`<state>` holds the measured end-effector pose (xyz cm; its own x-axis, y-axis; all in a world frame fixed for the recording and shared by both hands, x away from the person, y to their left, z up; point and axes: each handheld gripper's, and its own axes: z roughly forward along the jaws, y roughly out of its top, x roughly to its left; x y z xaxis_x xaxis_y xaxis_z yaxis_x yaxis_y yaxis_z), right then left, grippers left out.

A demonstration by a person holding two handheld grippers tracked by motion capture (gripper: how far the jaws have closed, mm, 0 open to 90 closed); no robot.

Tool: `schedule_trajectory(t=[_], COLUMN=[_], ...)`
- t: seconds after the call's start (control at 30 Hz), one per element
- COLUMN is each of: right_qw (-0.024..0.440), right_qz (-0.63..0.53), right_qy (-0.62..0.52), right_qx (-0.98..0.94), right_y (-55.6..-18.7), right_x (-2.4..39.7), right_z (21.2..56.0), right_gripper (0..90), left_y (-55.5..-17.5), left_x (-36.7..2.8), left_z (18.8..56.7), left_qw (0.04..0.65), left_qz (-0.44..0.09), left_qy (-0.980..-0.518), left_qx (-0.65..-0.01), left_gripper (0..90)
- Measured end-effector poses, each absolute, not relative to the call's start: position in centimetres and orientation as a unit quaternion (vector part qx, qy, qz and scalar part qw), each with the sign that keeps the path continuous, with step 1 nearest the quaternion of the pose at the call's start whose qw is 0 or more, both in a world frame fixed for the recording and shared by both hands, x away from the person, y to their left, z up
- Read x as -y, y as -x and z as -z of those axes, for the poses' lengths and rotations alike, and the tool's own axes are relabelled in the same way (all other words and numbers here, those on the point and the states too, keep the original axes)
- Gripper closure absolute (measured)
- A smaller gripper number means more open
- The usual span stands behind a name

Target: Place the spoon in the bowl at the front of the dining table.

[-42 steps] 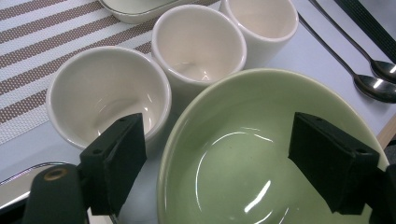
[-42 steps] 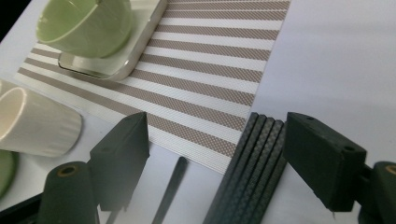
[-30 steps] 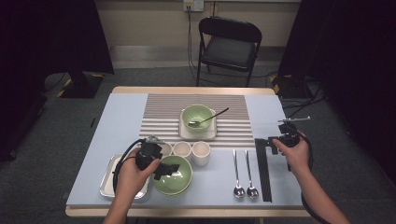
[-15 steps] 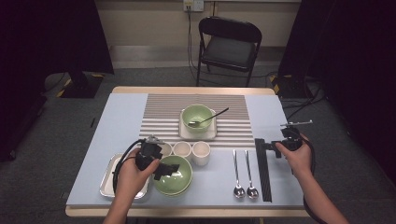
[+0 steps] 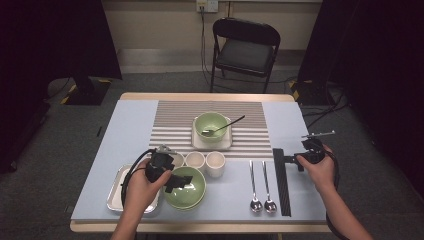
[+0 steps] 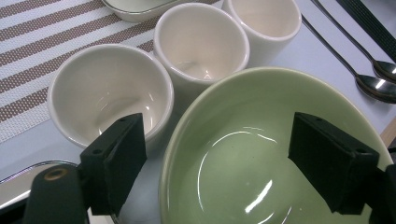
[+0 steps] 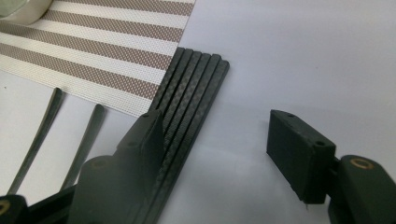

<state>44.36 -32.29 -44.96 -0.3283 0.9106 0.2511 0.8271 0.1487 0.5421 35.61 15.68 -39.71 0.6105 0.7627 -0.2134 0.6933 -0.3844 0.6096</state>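
My left gripper (image 5: 176, 181) hangs over the near-left part of the table (image 5: 130, 125), its jaws spread wide across the rim of the green bowl (image 6: 275, 154). In the left gripper view one pad sits outside the rim, in front of a cream cup (image 6: 109, 95), and the other sits over the bowl's far side; neither presses on the bowl, so I hold nothing there. The bowl stands just right of a metal tray (image 5: 116, 192), with two more cream cups (image 6: 201, 44) lined up just behind it.

My right gripper (image 5: 290, 159) is at the table's right edge, by the far end of a bundle of black carbon-weave chopsticks (image 7: 189, 91). Its jaws have just been closing but remain apart: one jaw lies over the chopsticks, the other stands clear on bare tabletop. Nothing is clamped. Two steel spoons (image 5: 261, 200) lie just left of the chopsticks, handles reaching toward the striped placemat (image 5: 175, 117).
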Motion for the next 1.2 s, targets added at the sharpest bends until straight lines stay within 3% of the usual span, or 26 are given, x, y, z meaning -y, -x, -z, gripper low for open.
schedule_trajectory(t=[0.73, 1.2], right_qw=[0.1, 0.12], right_qz=[-0.281, -0.264], right_qy=[-0.573, -0.575], right_qx=[-0.763, -0.765], right_y=[-44.1, -44.0], right_x=[31.8, 31.0], right_z=[45.2, 45.2], right_gripper=[43.8, 42.4], left_y=[-35.4, -35.4], left_x=[-15.8, -15.8], left_z=[39.5, 39.4], left_qw=[0.346, 0.345], left_qz=[-0.055, -0.055], left_qy=[-0.827, -0.828], left_qx=[-0.44, -0.439], left_gripper=[18.6, 18.6])
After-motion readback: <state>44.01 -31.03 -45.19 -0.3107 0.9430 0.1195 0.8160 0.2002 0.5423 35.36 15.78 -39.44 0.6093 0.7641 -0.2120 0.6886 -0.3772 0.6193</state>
